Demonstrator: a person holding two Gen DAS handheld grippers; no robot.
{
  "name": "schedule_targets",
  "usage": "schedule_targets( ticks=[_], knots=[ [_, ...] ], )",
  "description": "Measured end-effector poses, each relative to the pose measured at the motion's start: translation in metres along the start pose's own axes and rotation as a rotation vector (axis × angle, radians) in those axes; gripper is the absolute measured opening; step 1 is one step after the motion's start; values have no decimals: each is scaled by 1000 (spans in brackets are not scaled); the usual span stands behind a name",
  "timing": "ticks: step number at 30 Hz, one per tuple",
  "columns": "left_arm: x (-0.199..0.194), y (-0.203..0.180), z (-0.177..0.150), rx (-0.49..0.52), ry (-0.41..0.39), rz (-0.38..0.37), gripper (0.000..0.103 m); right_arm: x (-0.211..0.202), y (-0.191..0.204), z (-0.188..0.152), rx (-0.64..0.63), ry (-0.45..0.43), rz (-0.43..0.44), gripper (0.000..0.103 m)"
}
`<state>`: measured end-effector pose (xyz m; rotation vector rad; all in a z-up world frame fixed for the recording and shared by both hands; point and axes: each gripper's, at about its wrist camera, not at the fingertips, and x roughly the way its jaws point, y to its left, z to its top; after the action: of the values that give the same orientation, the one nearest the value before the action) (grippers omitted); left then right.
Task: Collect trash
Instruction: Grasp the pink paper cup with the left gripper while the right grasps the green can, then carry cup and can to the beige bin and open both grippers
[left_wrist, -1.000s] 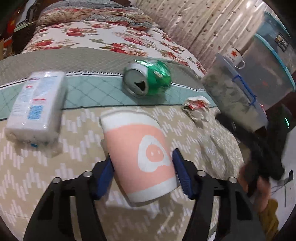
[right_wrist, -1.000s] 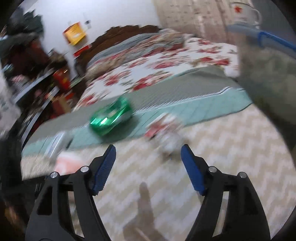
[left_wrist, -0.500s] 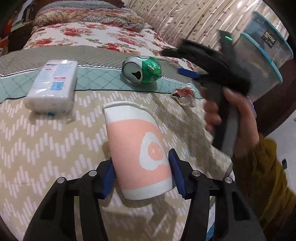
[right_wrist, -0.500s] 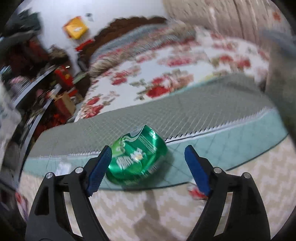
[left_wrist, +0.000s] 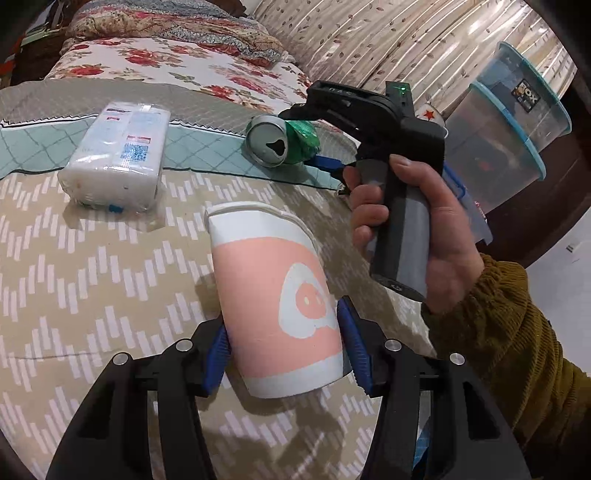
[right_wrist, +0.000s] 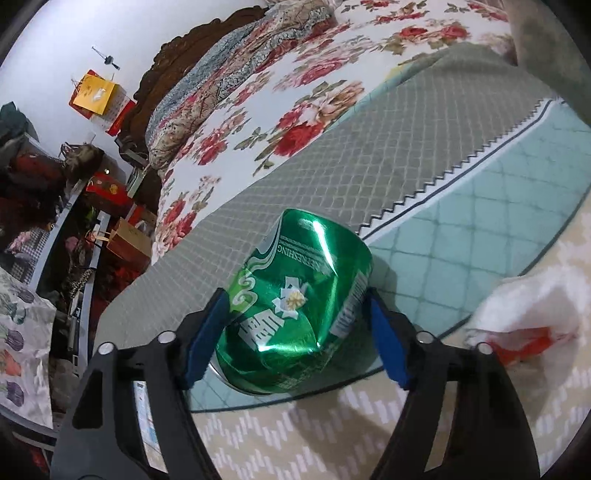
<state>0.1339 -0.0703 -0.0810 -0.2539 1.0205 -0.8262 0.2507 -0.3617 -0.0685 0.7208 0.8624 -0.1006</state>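
Observation:
A pink and white paper cup (left_wrist: 273, 299) lies on its side on the bed, between the blue pads of my left gripper (left_wrist: 286, 352), which is shut on its base. A dented green can (right_wrist: 295, 314) lies on the teal quilt band; it also shows in the left wrist view (left_wrist: 282, 142). My right gripper (right_wrist: 297, 338) straddles the can, jaws open with a pad close on each side. In the left wrist view a hand holds the right gripper (left_wrist: 306, 138) over the can. A crumpled white and red wrapper (right_wrist: 528, 325) lies right of the can.
A white tissue pack (left_wrist: 118, 147) lies on the bed to the left. Clear storage boxes with blue rims (left_wrist: 509, 136) stand at the right by the curtain. A floral bedspread (right_wrist: 295, 96) stretches behind. Cluttered shelves (right_wrist: 66, 236) stand left of the bed.
My right gripper has moved in over the green can and now straddles it. My left gripper has closed on the cup, which has not moved.

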Motion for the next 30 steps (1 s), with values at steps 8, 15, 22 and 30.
schedule_targets(
  ticks=[8, 15, 22, 30],
  knots=[
    [-5, 2, -3, -11, -23, -2, 51, -11, 31, -11, -128, -6, 99, 19],
    [-13, -2, -4, 22, -55, -1, 51, -79, 28, -46, -235, -69, 117, 19],
    [-18, -26, -4, 42, -42, -23, 51, -162, -18, -109, -310, -135, 99, 19],
    [17, -114, 9, 195, 29, -65, 52, -235, -119, -142, -166, -267, 37, 19]
  ],
)
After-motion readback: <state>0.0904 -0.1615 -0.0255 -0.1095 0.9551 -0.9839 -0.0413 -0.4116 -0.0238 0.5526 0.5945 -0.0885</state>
